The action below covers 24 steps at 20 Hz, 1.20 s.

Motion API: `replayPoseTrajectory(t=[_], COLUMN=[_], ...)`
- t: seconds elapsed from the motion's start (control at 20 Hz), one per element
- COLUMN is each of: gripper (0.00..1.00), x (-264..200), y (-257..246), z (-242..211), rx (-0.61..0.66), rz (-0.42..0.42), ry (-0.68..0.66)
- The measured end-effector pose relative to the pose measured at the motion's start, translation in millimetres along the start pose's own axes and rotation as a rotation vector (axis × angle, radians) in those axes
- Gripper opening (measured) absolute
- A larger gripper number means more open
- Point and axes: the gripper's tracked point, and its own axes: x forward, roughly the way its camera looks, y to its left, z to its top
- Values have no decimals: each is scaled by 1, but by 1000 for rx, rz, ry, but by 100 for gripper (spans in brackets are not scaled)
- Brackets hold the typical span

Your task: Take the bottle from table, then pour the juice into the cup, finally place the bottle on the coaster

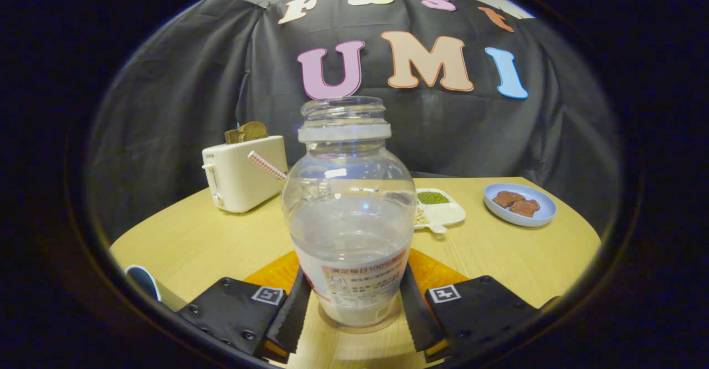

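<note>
- The clear, uncapped plastic bottle with a printed label band (349, 214) stands upright between the two fingers of the gripper (353, 308).
- Each finger lies against the bottle's lower, labelled section, one on either side. The jaws are narrowed to the width of that section and appear to press on it.
- The bottle's base seems to rest on, or just above, a pale round wooden disc (354, 338), which lies upon an orange mat (437, 275) on the light wooden table (210, 247). Judgement: this disc is the coaster; whether the base bears its weight there cannot be told.
- A pale layer of liquid shows in the bottle's lowest part; most of the bottle is empty.
- A curved dark rim with a white wall (143, 281) shows beside the left finger; it may be the cup, but too little of it shows to confirm.
- Beyond the bottle stand a cream toaster holding brown bread slices (241, 172), a white divided dish with green and pale contents (440, 209), and a blue plate with brown pieces (518, 204).
- Judgement on step: either the opening grasp or the closing placement; the low liquid level and the disc beneath favour the placement.
- Next move, if placement: confirm the base sits flat, open the fingers evenly, and back straight away without nudging the bottle.
</note>
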Motion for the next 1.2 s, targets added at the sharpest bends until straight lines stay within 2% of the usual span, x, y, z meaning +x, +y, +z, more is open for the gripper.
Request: replayPoseTrajectory(t=[0.55,0.8,1.2], gripper=[98,97,96], x=[-11,-35,-100], y=[3,-1,8], z=[-10,4,27], rx=[45,65,69], rz=[19,25,63], ry=[21,-3,-41])
